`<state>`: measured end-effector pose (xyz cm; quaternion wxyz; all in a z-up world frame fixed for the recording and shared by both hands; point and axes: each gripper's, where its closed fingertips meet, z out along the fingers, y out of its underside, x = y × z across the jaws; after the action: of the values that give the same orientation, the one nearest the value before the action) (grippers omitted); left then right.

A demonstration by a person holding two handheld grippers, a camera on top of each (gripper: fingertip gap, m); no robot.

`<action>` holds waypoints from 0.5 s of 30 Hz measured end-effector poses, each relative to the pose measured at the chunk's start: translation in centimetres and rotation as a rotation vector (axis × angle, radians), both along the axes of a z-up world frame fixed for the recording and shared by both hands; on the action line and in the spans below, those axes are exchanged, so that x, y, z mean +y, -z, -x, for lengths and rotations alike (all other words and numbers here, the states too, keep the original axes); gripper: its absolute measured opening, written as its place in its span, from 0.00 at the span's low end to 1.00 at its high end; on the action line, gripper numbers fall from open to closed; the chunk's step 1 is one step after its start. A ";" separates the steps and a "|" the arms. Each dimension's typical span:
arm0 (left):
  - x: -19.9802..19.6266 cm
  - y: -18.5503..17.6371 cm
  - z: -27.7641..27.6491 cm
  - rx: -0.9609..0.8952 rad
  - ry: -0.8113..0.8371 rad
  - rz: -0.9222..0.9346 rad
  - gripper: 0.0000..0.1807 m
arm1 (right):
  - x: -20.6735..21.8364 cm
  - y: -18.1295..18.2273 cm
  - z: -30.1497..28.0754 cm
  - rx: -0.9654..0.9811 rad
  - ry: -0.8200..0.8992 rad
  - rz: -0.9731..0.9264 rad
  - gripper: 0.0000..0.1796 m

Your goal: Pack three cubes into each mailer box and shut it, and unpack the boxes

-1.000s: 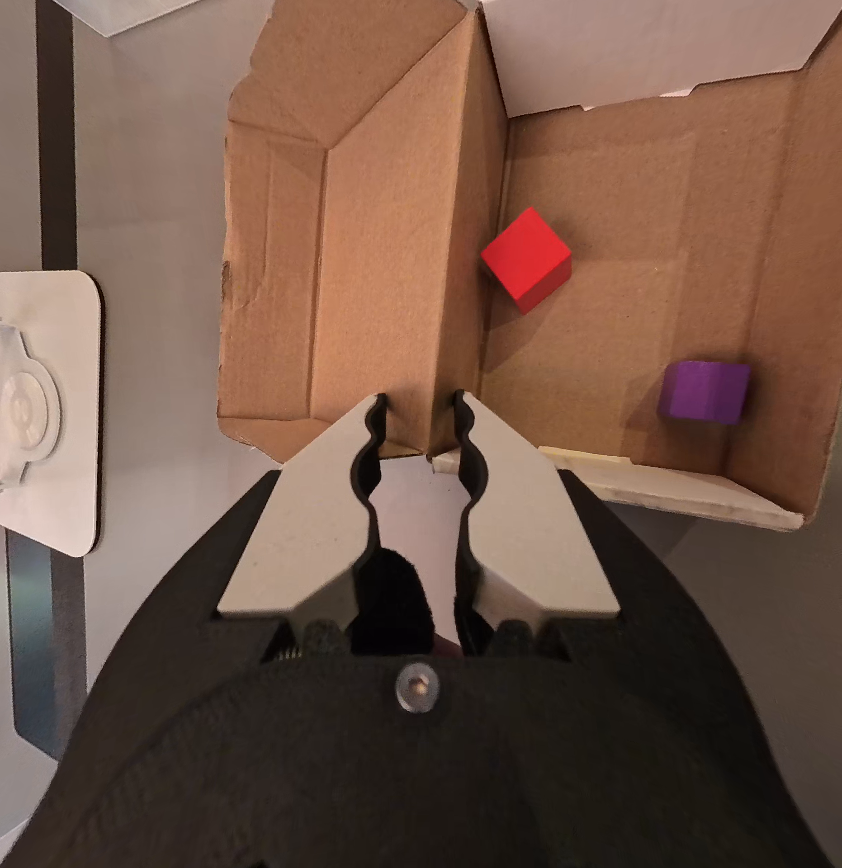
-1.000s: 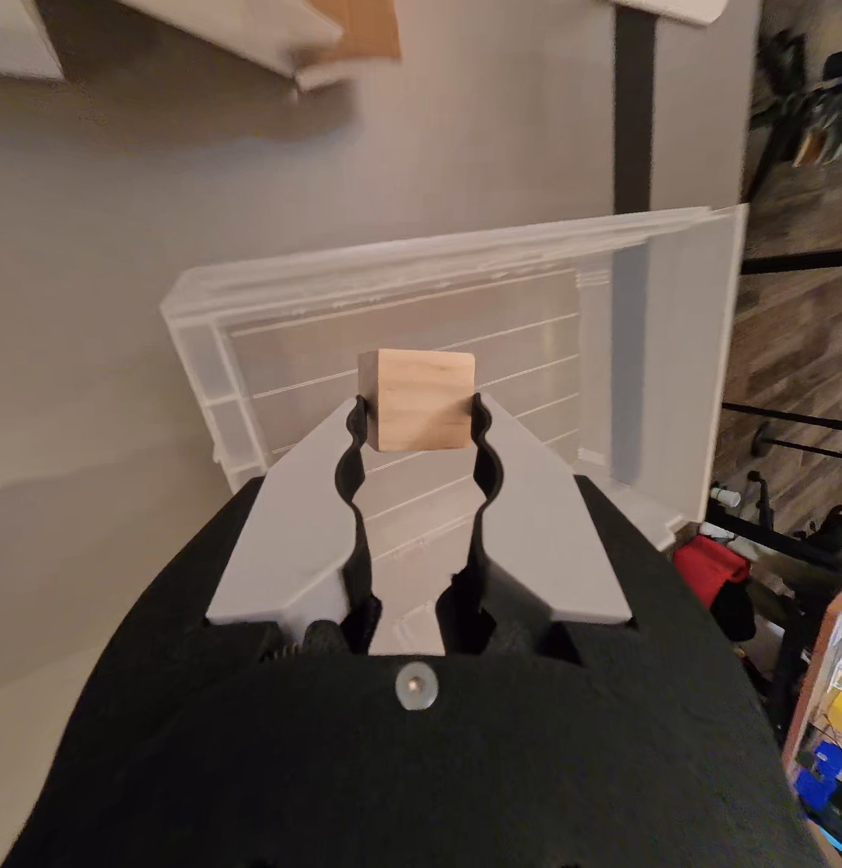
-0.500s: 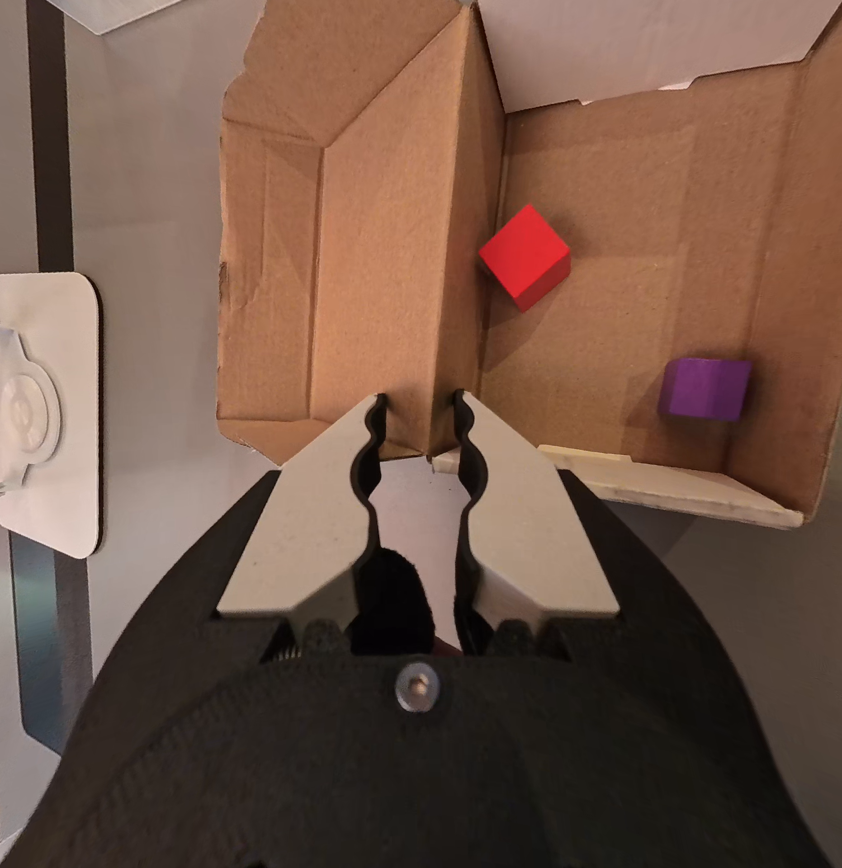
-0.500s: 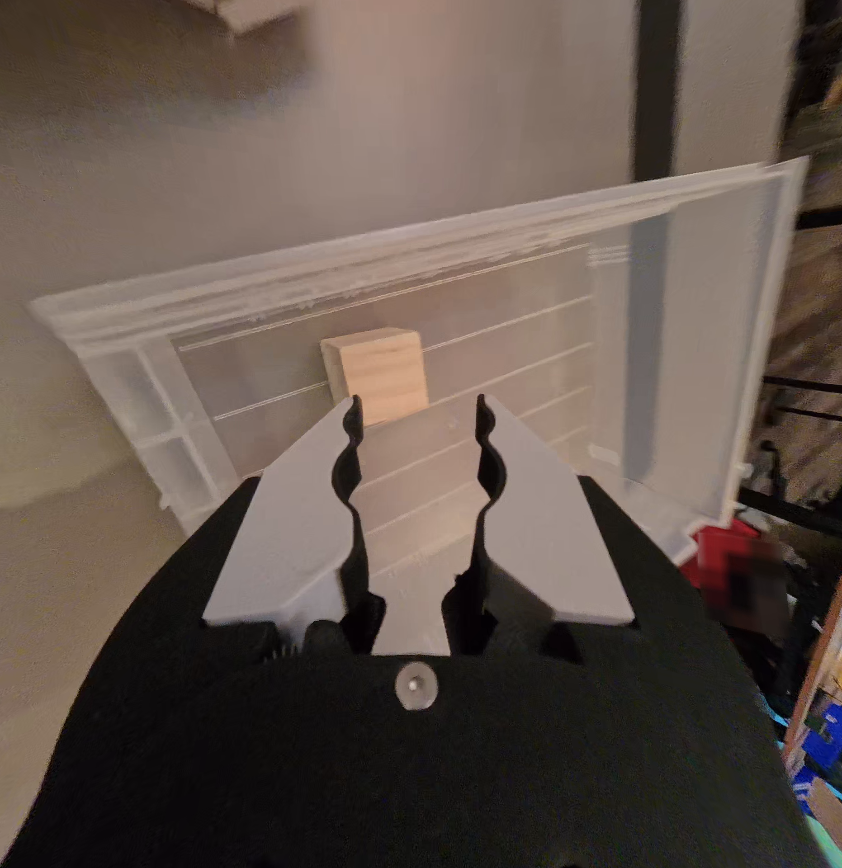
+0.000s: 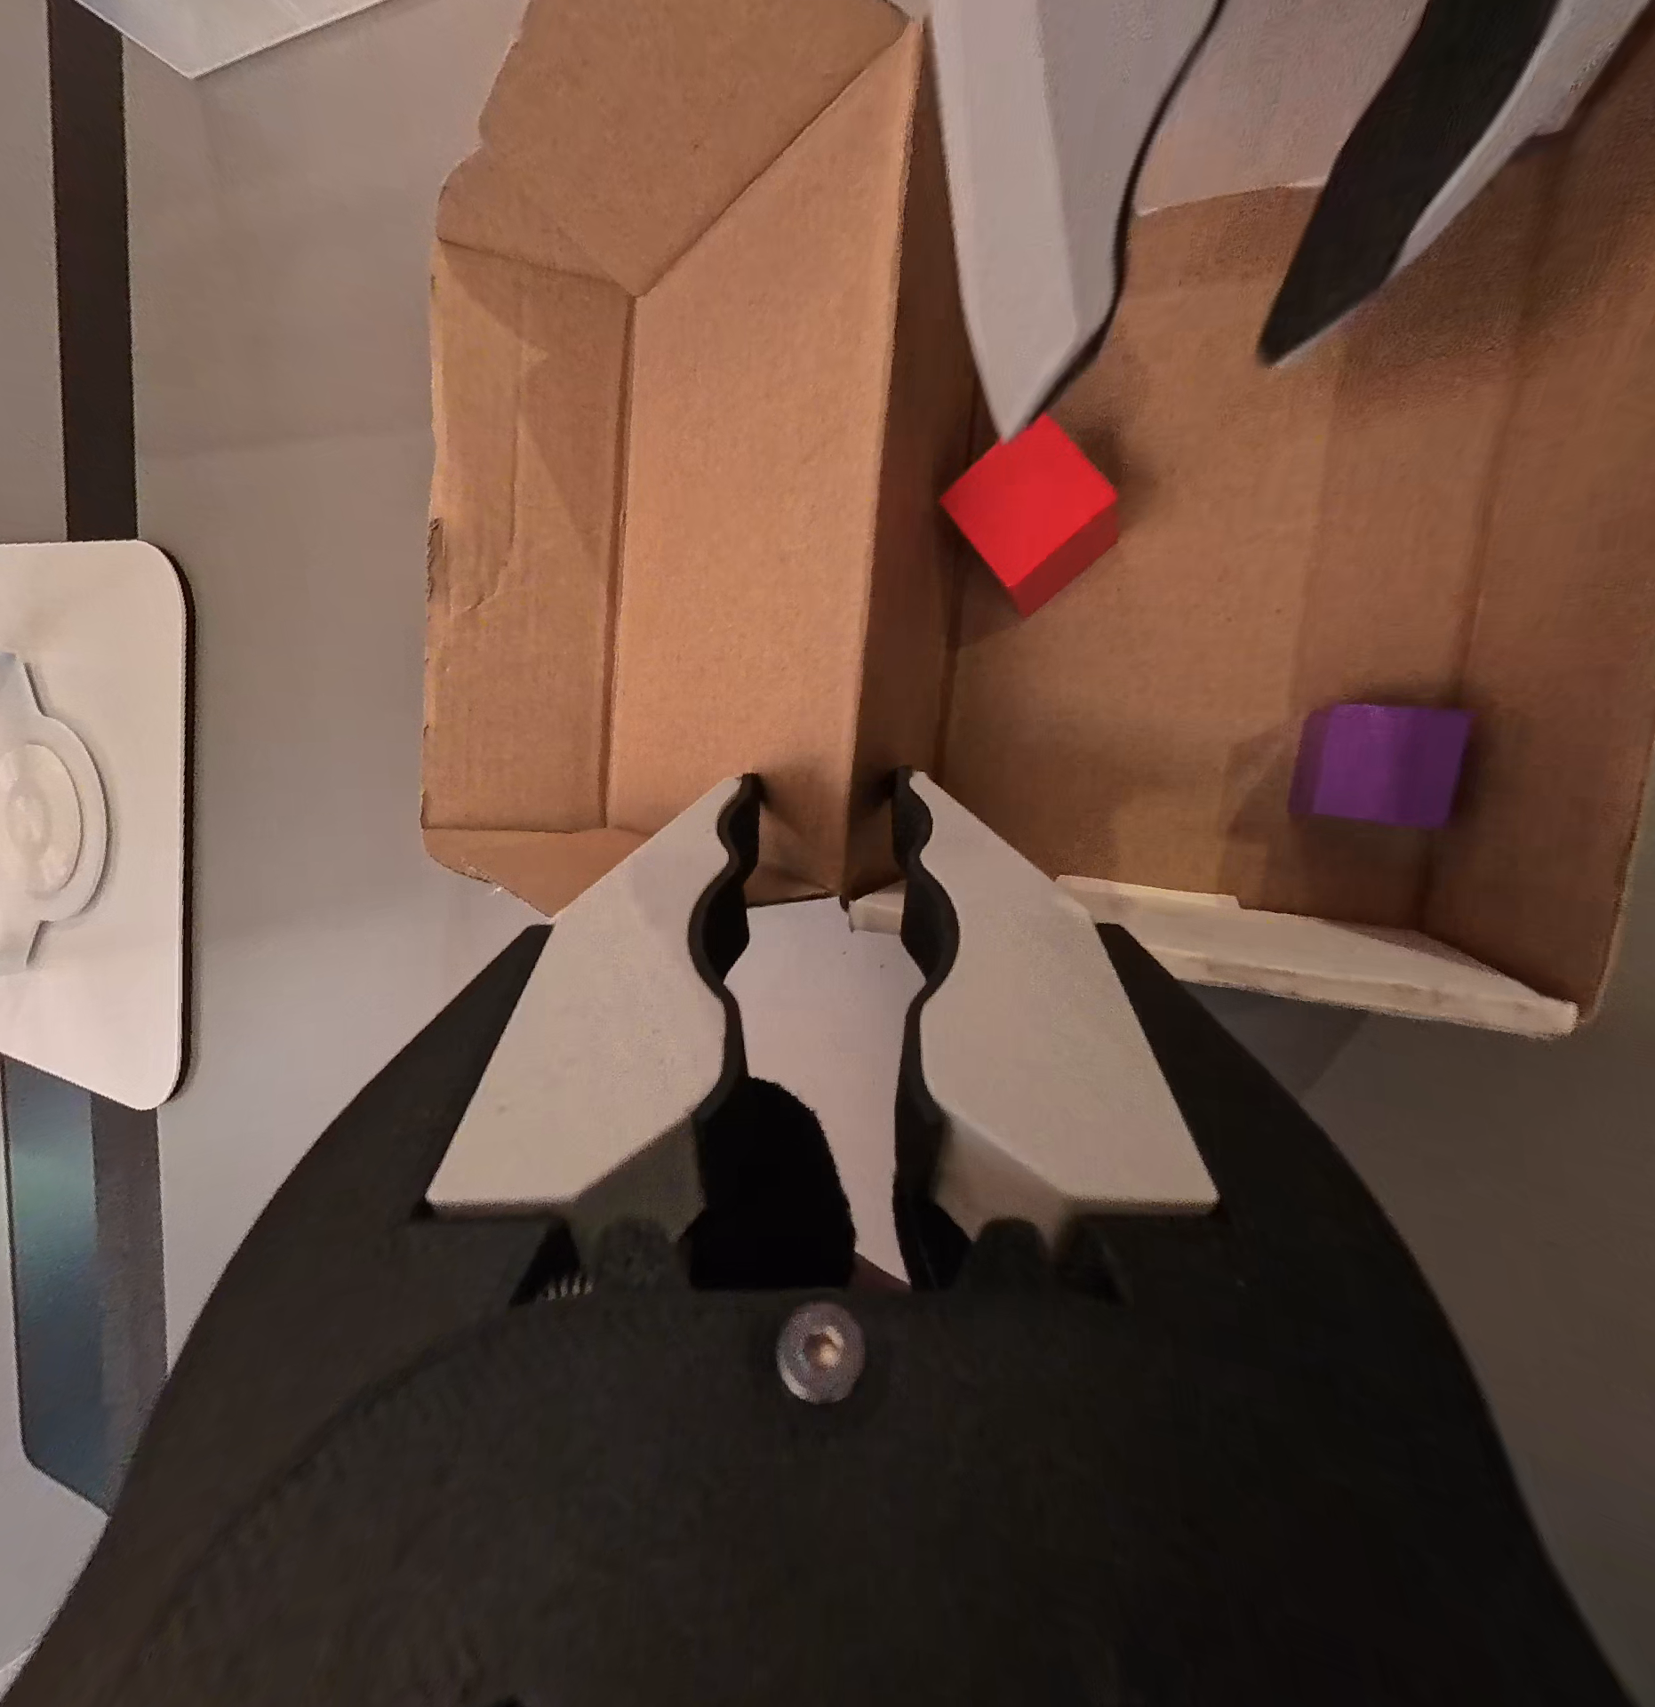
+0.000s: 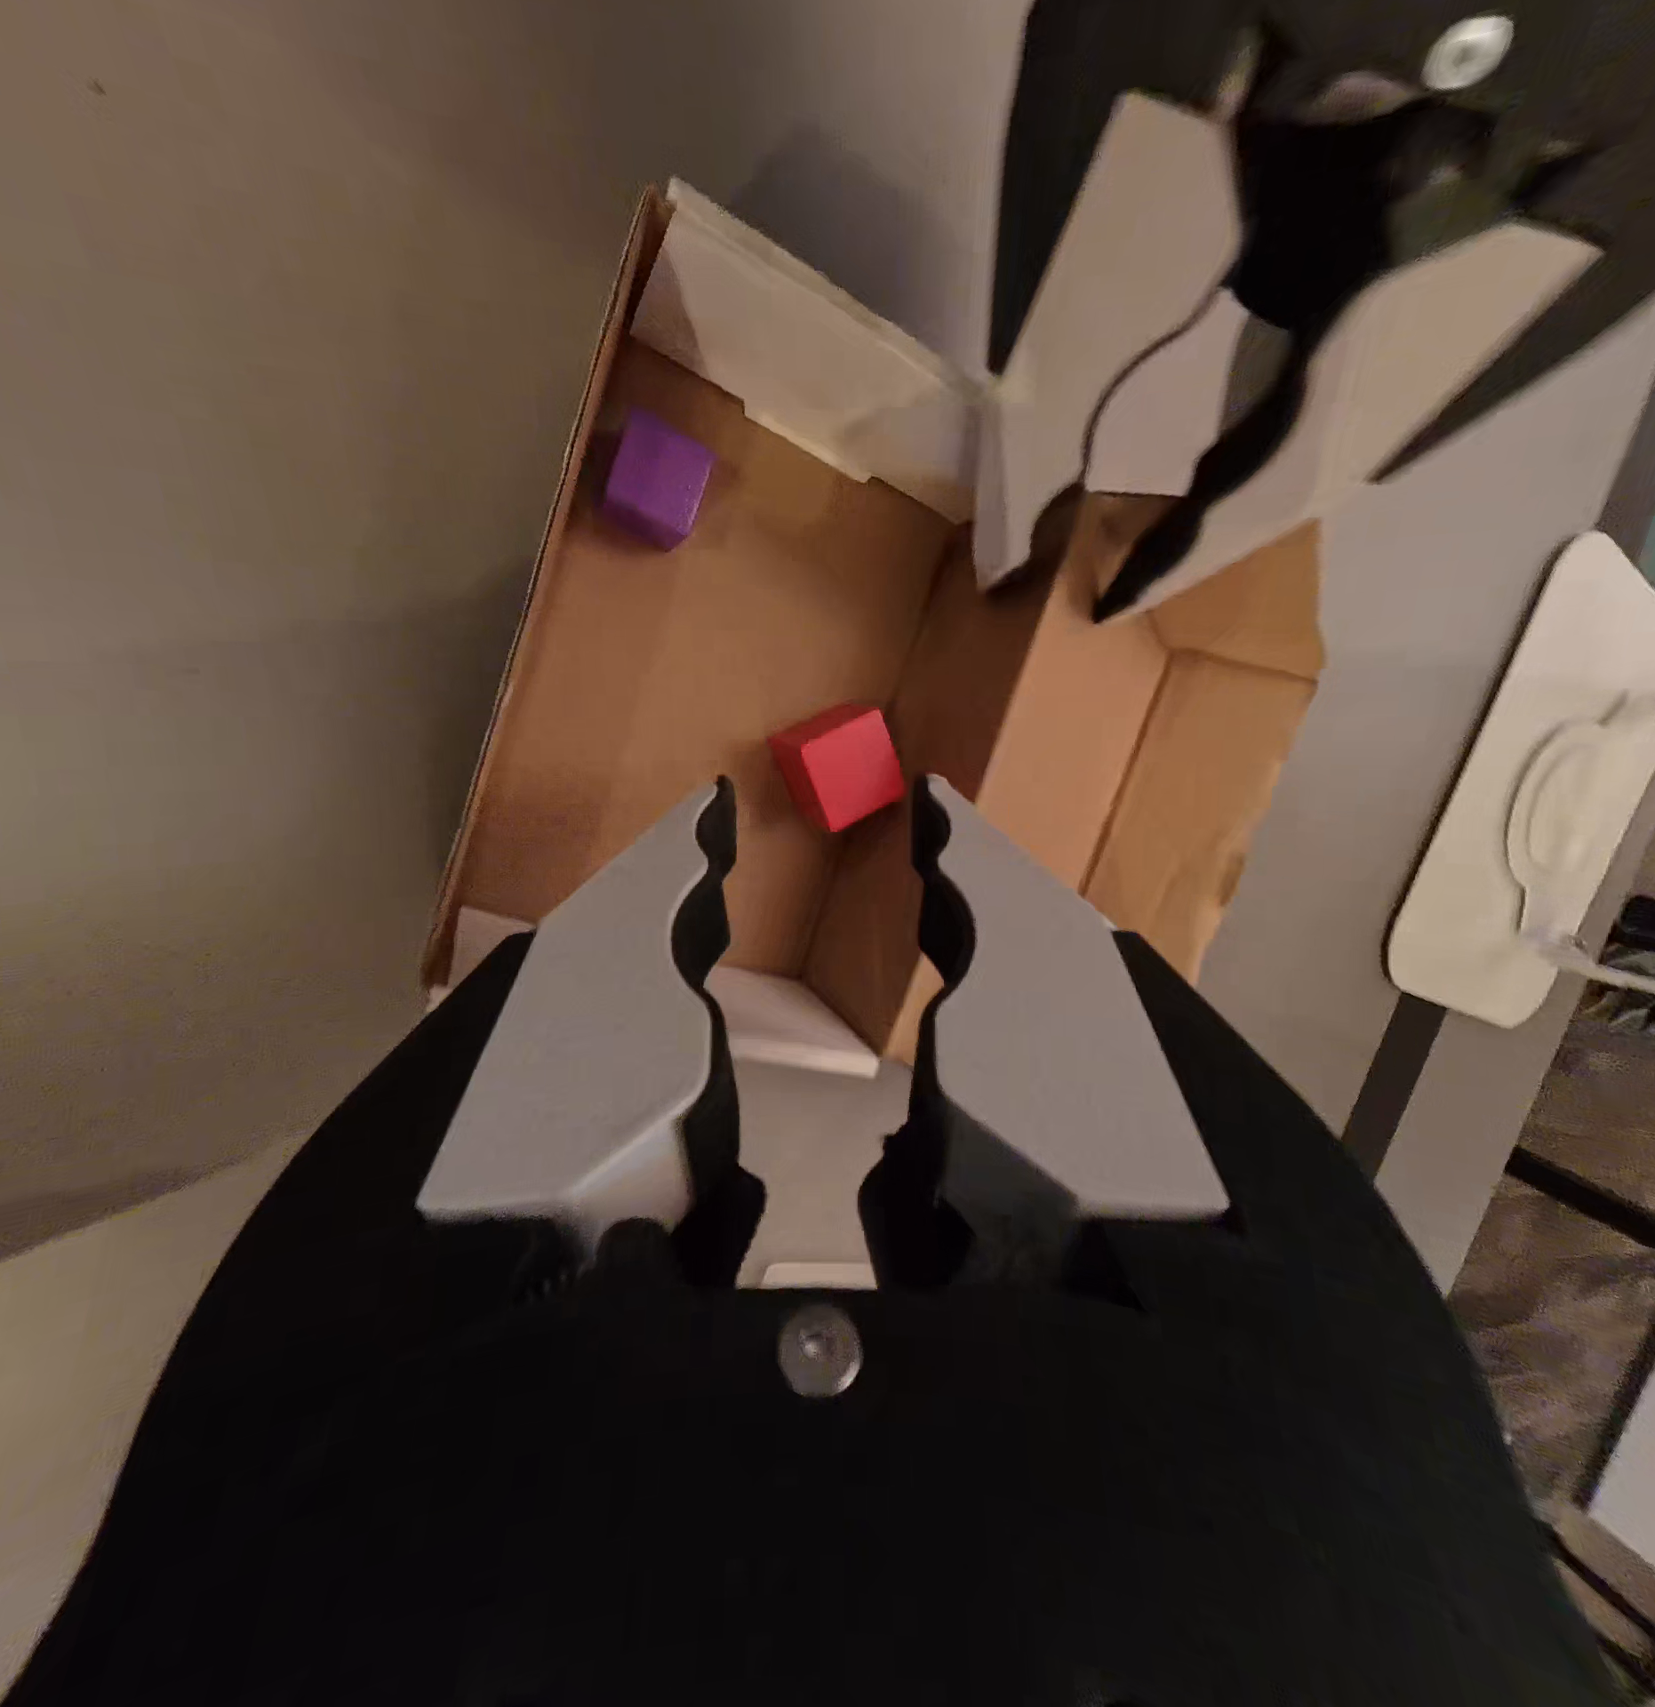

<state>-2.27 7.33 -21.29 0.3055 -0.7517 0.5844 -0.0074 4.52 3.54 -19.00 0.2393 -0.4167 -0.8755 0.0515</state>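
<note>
Brown cardboard forms the open mailer box (image 5: 1359, 480) on the grey table (image 5: 297, 323), with 2 cubes lying on its floor: a red cube (image 5: 1027, 508) close to the upright side wall (image 5: 759, 554) and a purple cube (image 5: 1378, 776) in the corner by the far side. The left gripper (image 5: 824, 794) has its fingers closed on the near end of that upright wall, pinching the cardboard between the tips. The right gripper (image 6: 819, 799) hovers above the box with its fingers apart and nothing between them, the red cube just ahead of its tips. A white plate with a clear fitting (image 5: 76, 813) sits on the table, well apart from the box.
</note>
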 end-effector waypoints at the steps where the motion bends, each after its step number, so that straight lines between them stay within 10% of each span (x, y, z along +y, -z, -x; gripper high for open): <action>1: 0.0 0.0 0.0 -0.001 0.001 0.000 0.15 | 0.2 0.7 0.2 -0.019 -0.006 -0.021 0.20; 15: 0.0 0.0 -0.1 0.003 0.006 -0.003 0.15 | 1.2 3.7 0.6 -0.161 -0.025 -0.074 0.15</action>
<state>-2.14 7.30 -21.28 0.3060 -0.7495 0.5871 -0.0063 3.88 4.76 -22.66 0.1825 -0.3995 -0.8983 -0.0115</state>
